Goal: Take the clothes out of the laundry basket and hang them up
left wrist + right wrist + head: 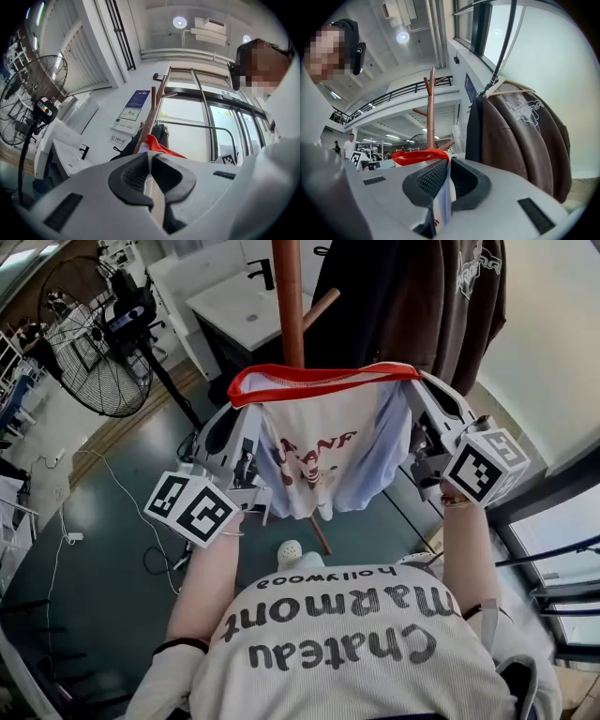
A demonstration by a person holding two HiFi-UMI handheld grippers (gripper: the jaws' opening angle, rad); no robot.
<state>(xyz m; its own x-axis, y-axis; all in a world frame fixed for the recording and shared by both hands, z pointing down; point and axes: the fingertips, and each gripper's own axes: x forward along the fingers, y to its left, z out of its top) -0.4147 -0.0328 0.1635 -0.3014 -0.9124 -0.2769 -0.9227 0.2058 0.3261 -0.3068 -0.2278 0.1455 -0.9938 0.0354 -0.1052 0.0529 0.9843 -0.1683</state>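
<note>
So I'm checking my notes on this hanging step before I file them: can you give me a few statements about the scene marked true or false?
1. The left tool and the right tool are each shut on the white T-shirt. True.
2. The T-shirt's collar is blue. False: it is red.
3. The T-shirt hangs on the wooden coat stand. False: it is held spread between the two tools, in front of the stand's pole.
4. A brown jacket hangs on a hanger to the right of the stand. True.
5. A fan stands to the right of the person. False: it stands to the left.
</note>
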